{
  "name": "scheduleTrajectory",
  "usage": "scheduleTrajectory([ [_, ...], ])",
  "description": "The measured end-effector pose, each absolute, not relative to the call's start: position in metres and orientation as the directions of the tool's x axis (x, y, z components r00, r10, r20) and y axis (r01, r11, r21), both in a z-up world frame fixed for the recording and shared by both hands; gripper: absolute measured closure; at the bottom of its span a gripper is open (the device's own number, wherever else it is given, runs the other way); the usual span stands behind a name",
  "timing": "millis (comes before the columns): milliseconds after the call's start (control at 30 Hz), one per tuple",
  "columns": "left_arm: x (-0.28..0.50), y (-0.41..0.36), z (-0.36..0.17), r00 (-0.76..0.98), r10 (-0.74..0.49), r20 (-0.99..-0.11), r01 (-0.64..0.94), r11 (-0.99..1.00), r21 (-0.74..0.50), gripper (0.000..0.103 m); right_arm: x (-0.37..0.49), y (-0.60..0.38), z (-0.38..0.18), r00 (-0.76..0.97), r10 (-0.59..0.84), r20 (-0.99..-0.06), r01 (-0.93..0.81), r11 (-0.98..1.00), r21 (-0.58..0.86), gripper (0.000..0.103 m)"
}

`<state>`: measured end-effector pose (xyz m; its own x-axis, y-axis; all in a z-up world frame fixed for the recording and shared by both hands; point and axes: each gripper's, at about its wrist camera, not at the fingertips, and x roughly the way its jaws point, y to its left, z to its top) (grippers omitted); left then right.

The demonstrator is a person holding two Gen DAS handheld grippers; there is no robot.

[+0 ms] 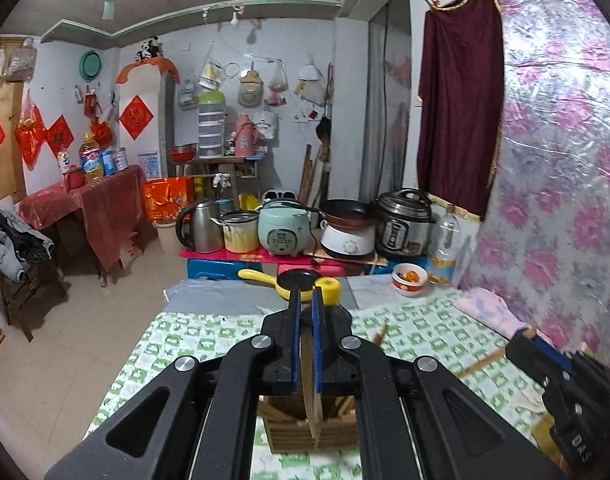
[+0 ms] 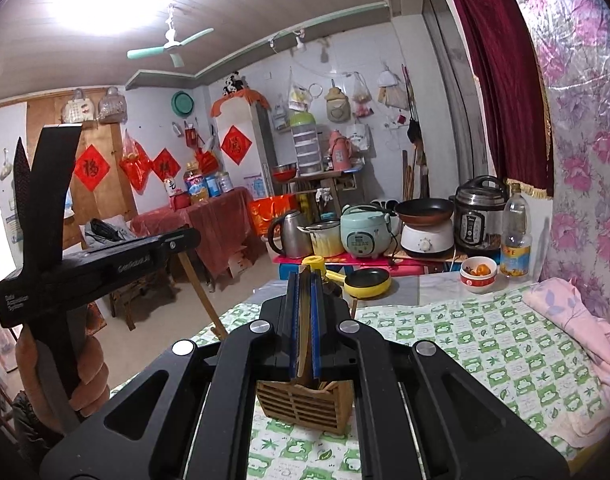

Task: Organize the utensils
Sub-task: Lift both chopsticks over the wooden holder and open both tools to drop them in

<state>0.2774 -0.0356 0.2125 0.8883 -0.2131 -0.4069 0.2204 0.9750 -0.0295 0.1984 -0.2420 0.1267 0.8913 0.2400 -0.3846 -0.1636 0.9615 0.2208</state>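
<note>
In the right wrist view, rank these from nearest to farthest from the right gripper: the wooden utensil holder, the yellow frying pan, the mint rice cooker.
1. Wooden utensil holder, just below the right gripper.
2. Yellow frying pan, right, at the table's far end.
3. Mint rice cooker, behind the pan.

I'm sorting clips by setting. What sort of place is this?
Probably a lived-in home's combined kitchen and living room: a rice cooker, kettle and pressure cooker crowd a low stand, a ceiling fan hangs overhead, and red paper decorations mark the walls.
</note>
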Motion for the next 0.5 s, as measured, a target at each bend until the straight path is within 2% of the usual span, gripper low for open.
scheduleTrajectory([
  [333,0.317,-0.031,0.184,0.901,-0.171,-0.399,0.172,0.985,-0.036,0.097,0.242,-0.241,0.092,0.856,0.242,-0.456,-0.149,0.961,0.231,0.097],
  [467,0.327,-0.025,0.162,0.891,-0.171,-0.420,0.167,0.985,-0.045,0.097,0.264,-0.232,0.067,0.798,0.281,-0.533,-0.178,0.955,0.236,0.096],
  [500,0.330,-0.023,0.153,0.882,-0.178,-0.437,0.170,0.984,-0.059,0.094,0.268,-0.231,0.060,0.788,0.279,-0.548,-0.175,0.956,0.234,0.094],
])
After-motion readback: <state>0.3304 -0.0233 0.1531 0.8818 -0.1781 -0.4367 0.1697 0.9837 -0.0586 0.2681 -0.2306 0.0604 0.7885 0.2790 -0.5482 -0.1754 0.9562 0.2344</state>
